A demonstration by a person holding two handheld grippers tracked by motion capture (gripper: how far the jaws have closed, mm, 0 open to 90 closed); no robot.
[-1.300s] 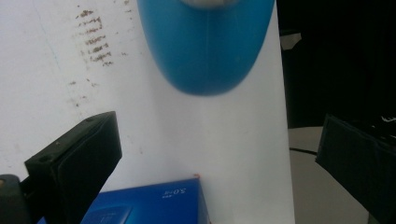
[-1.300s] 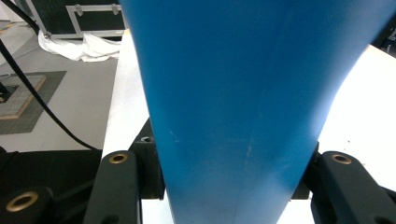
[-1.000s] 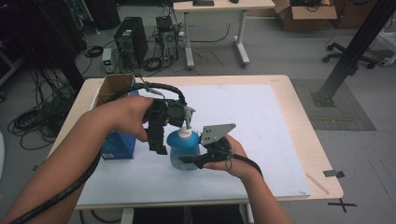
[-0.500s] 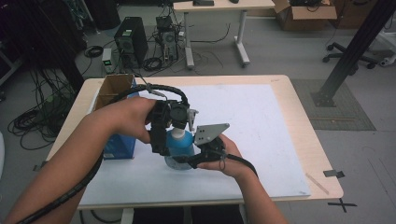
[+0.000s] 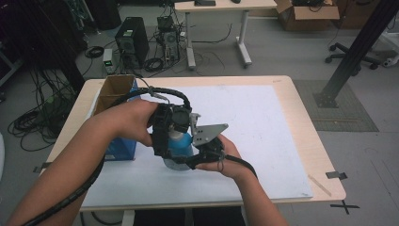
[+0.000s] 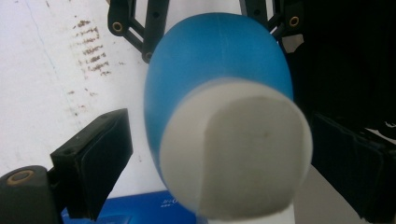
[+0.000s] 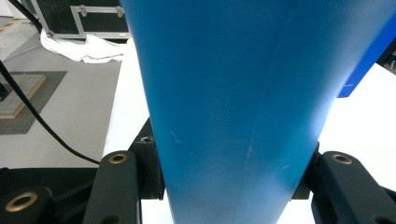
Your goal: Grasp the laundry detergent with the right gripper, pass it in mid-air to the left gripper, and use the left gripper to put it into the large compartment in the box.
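The blue bottle stands upright on the white mat, left of the mat's centre and toward the near edge. In the left gripper view, the bottle carries a white cap, seen from above and out of focus.

The right gripper holds the bottle low on its body from the right side. In the right gripper view, the blue body sits between the two jaws, and each jaw presses against one side of it.

The left gripper is positioned over the top of the bottle. In the left gripper view, its jaws stand spread apart on either side of the cap; the left one is clear of the cap, while contact on the right side cannot be determined.

A blue box stands just left of the bottle, with an open cardboard box beyond it at the far left of the table.

Past the table, a computer tower, cables and a second desk occupy the floor.
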